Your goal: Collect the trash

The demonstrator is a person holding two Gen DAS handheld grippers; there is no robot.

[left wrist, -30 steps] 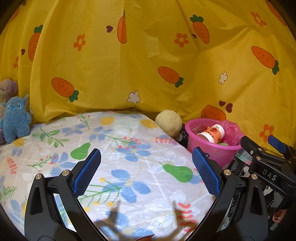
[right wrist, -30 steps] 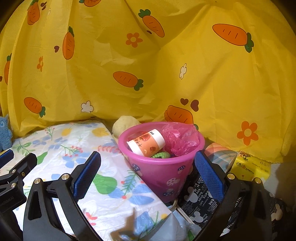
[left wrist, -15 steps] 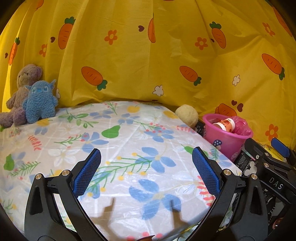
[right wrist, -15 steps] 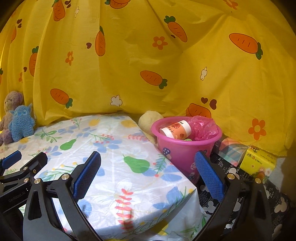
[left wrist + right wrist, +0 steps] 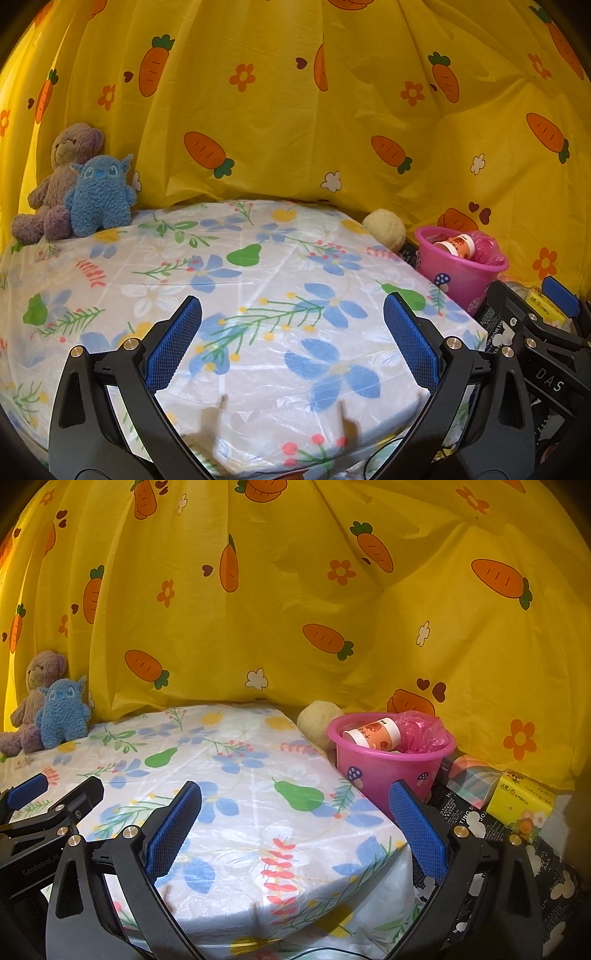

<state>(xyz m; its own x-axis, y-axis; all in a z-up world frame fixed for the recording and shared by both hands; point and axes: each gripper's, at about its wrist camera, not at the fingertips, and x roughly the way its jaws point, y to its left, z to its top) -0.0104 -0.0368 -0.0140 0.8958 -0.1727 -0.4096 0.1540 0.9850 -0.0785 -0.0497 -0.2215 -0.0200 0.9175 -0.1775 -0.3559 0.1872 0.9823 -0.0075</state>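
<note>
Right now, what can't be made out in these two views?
- Bottom of the pink bucket: both views, hidden by the paper cup and pink plastic bag.
- Round cream object: partly behind the bucket, identity unclear.
- Yellow tissue pack: print too small.
- Table front: cut off by the right tongs.

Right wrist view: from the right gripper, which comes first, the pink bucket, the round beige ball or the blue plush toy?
1. Pink plastic bucket, just past the right gripper's right finger.
2. Round beige ball, behind the bucket, by the curtain.
3. Blue plush toy, far left corner of the table.
</note>
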